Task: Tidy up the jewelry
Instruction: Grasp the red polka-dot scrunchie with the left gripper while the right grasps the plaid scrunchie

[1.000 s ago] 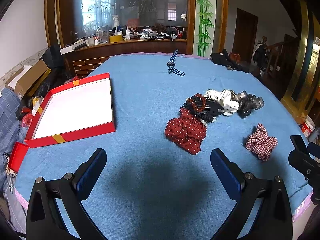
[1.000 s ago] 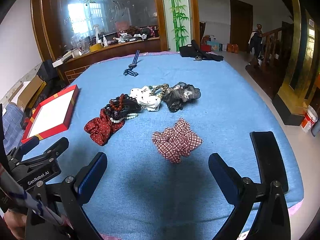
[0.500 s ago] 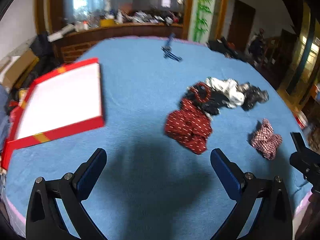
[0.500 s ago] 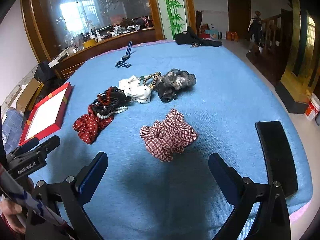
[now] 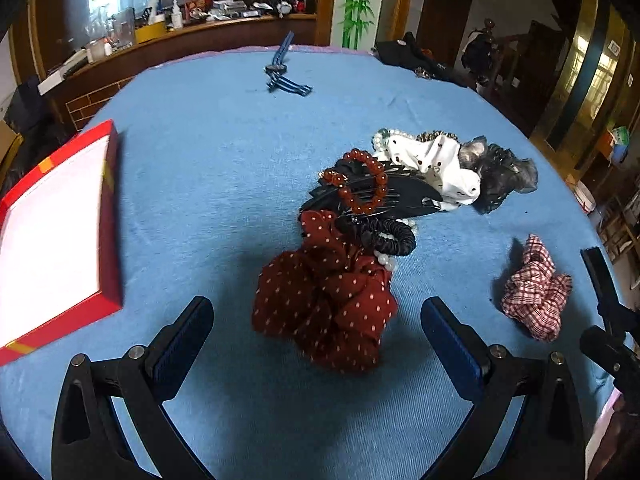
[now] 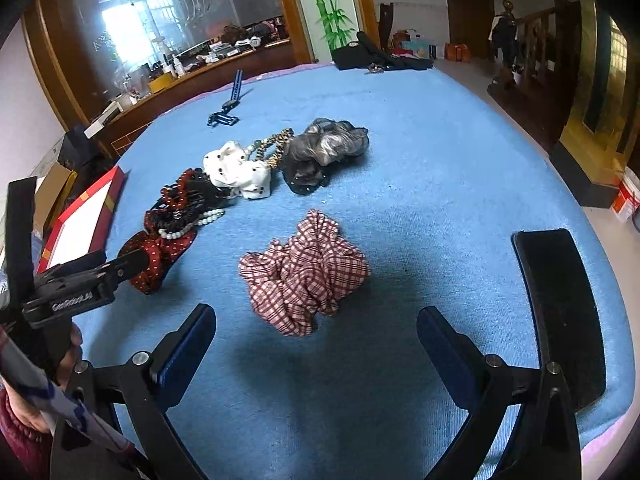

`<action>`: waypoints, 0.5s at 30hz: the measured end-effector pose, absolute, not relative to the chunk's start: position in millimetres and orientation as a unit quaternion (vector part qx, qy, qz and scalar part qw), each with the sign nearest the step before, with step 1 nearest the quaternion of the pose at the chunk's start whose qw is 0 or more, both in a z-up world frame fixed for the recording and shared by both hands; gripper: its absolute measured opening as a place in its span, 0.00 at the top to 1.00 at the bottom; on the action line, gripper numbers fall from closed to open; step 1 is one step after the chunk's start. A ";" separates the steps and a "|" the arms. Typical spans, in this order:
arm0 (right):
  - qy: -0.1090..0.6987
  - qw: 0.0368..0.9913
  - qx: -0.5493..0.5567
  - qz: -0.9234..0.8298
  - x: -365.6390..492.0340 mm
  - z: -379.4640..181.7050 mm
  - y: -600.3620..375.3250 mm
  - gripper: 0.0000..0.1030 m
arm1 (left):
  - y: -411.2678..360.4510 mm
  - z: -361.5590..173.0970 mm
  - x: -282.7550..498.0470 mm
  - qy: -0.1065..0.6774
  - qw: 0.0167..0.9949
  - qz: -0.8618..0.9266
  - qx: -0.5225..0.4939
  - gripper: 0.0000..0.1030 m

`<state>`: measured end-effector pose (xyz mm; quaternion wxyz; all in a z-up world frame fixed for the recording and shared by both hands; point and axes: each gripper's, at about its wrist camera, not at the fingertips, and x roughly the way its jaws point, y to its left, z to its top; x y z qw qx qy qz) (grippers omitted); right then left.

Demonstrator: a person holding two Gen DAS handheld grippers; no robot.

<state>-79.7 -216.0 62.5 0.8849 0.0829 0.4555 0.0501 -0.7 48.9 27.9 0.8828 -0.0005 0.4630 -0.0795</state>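
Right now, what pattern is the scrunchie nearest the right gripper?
Red-and-white plaid scrunchie; clearest in right wrist view.

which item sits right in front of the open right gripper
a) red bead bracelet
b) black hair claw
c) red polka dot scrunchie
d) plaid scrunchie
d: in the right wrist view the red and white plaid scrunchie lies alone on the blue tablecloth, just ahead of the gap of the open right gripper; the other pieces lie farther off to the left.

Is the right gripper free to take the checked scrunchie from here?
Probably yes: the right gripper is open, the checked scrunchie lies alone just ahead between its fingers, with nothing in between.
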 end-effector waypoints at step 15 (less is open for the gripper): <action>0.471 0.877 0.075 0.052 -62.4 50.1 -211.9 0.00 | 31.5 13.5 -1.4 0.468 0.878 -0.099 0.028 0.67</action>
